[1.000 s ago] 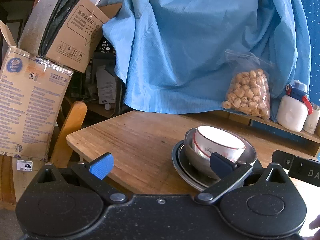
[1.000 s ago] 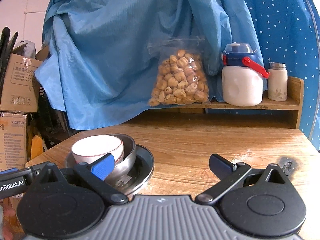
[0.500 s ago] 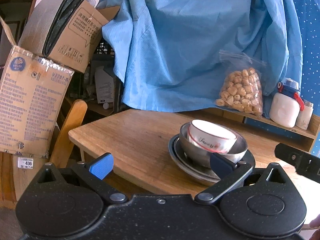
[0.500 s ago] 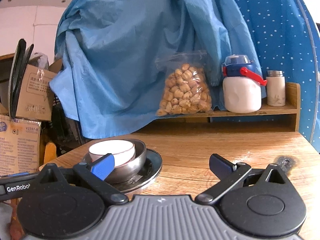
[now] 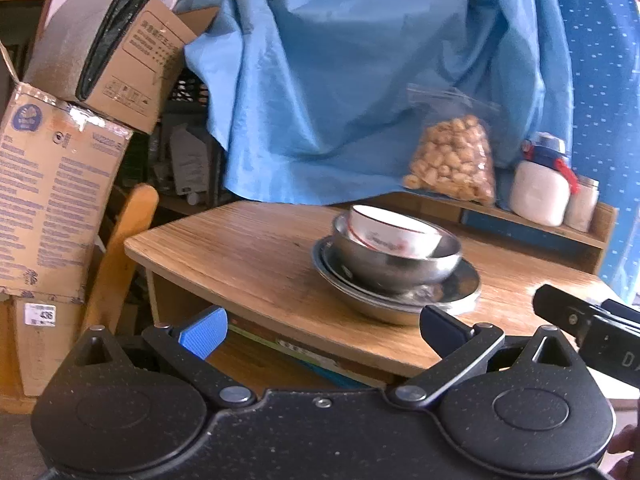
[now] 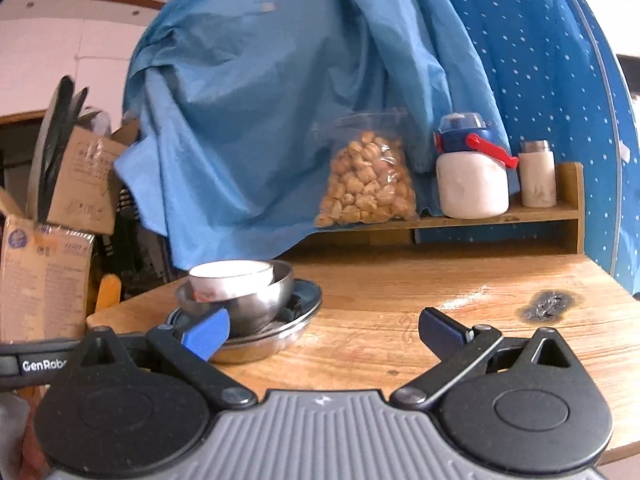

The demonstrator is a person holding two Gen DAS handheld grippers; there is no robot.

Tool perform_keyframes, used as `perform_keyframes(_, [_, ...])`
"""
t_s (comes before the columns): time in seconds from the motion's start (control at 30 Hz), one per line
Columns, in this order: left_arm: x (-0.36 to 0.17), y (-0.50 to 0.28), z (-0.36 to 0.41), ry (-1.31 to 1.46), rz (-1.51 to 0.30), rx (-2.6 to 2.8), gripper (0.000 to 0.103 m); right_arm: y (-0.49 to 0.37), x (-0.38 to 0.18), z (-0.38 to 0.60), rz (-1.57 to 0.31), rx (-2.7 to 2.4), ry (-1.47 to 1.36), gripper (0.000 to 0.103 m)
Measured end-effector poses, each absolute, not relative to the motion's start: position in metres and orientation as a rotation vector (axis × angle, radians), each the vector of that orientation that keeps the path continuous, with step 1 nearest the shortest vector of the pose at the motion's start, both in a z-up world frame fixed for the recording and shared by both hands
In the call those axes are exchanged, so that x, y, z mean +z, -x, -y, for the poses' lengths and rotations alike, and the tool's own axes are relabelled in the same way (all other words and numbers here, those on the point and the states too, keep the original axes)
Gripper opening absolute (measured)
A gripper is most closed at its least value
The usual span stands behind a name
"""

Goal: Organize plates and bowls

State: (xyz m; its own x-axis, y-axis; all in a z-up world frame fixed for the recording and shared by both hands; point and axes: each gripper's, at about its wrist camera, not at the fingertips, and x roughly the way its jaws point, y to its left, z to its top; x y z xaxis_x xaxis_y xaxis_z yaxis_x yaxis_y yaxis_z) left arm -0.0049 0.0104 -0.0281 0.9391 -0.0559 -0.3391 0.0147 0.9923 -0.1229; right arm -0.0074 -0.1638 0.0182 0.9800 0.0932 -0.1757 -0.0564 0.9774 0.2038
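Observation:
A white ceramic bowl (image 5: pixel 394 232) with a red rim line sits tilted inside a steel bowl (image 5: pixel 396 266), which stands on stacked steel plates (image 5: pixel 460 286) on the wooden table (image 5: pixel 248 248). The stack also shows in the right wrist view: white bowl (image 6: pixel 230 276), steel bowl (image 6: pixel 256 300), plates (image 6: pixel 280 334). My left gripper (image 5: pixel 322 330) is open and empty, below and in front of the table's edge. My right gripper (image 6: pixel 324 332) is open and empty, low over the table's front, to the right of the stack.
A low wooden shelf (image 6: pixel 500 216) at the table's back holds a bag of snacks (image 6: pixel 366 184), a white jug with blue lid (image 6: pixel 472 176) and a small bottle (image 6: pixel 538 174). Blue cloth (image 6: pixel 280 100) hangs behind. Cardboard boxes (image 5: pixel 56 184) and a wooden chair back (image 5: pixel 124 248) stand left.
Both grippers have pulled back and lowered away from the stack; the table edge now sits higher in both views. The stacked bowls and plates have not moved. Both stay open.

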Motion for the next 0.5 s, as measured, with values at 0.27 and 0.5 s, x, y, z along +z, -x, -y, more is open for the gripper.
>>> perform_keyframes(0.27, [-0.025,0.021,-0.012,0.107,-0.346,-0.058,0.102,0.036,0.017,0.164,-0.193,0.074,-0.238,0.103])
perform_keyframes(0.5, [-0.023,0.026,-0.010,0.064,-0.342,-0.086,0.102,0.041,0.017,0.169,-0.214,0.035,-0.243,0.103])
